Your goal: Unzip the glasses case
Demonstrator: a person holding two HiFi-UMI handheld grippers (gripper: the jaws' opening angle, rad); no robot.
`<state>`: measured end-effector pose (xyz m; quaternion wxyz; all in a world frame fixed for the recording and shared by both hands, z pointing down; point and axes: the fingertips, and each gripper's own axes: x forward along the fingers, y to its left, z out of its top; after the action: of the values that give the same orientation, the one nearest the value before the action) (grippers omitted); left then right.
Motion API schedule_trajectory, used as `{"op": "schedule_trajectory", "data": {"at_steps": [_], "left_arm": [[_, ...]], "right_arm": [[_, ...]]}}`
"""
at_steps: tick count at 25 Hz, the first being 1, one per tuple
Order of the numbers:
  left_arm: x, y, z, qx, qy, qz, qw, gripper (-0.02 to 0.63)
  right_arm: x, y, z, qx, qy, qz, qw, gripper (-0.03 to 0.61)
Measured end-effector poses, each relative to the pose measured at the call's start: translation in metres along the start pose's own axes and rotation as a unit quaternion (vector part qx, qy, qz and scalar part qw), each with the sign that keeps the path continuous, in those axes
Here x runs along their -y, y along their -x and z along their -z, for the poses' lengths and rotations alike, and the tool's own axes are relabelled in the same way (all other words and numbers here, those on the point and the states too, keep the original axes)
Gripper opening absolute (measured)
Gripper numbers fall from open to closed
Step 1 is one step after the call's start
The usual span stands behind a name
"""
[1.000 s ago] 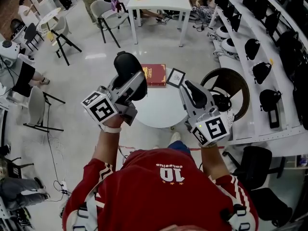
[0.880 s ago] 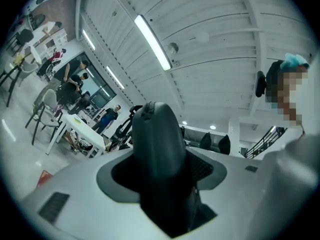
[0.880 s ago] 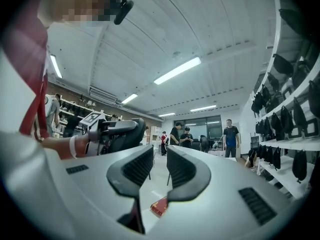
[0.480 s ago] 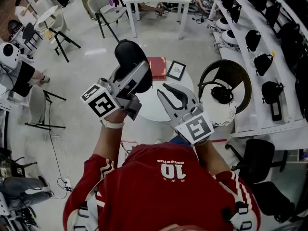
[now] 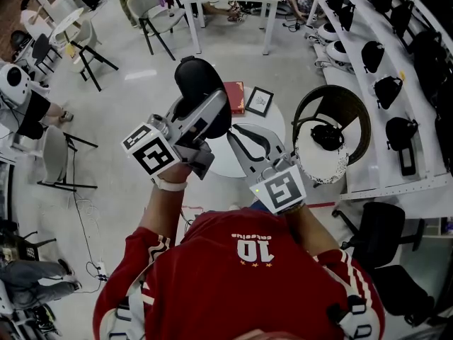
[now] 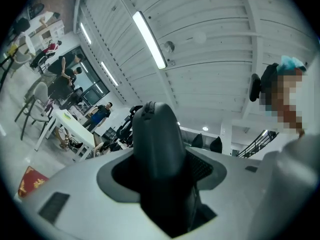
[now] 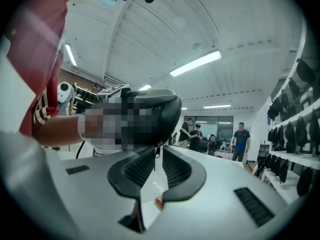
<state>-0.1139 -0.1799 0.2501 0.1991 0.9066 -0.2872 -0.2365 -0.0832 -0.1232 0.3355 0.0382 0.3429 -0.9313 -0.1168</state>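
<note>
Left gripper [image 5: 207, 117]: clamped on black case [image 5: 197, 83], raised on end above round table [image 5: 228, 163]. Right gripper [image 7: 157, 159]: level under case, jaws a narrow gap apart, gripping nothing, zip pull [image 7: 156, 152] hanging at the gap between the 2 tips. On table's far edge: book [image 5: 234, 98], frame [image 5: 259, 102].

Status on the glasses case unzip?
Left gripper clamped on glasses case, held up. Right gripper open, zip pull between its tips, not pinched. Nothing in the way.
</note>
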Motion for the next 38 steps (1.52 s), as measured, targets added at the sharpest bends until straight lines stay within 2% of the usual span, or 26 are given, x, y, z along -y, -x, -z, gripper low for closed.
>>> {"op": "schedule_trajectory", "data": {"at_steps": [7, 11, 14, 23, 38], "left_arm": [[0.001, 0.0, 0.004, 0.0, 0.014, 0.019, 0.9997, 0.275], [0.002, -0.001, 0.005, 0.011, 0.014, 0.043, 0.9989, 0.291], [0.003, -0.002, 0.008, 0.008, 0.019, 0.043, 0.9988, 0.288], [0.004, -0.007, 0.022, -0.048, 0.009, 0.03, 0.9983, 0.264], [0.013, -0.015, 0.066, -0.149, -0.001, 0.071, 0.9863, 0.264]], "right_arm": [[0.001, 0.001, 0.004, -0.008, 0.022, 0.009, 1.0, 0.02], [-0.001, 0.002, 0.005, -0.01, 0.028, 0.001, 1.0, 0.017], [-0.002, 0.003, 0.008, -0.014, 0.027, -0.004, 1.0, 0.017], [-0.001, 0.009, 0.014, -0.035, 0.051, -0.008, 0.998, 0.017], [0.038, 0.017, 0.008, -0.032, 0.066, 0.022, 0.997, 0.017]]}}
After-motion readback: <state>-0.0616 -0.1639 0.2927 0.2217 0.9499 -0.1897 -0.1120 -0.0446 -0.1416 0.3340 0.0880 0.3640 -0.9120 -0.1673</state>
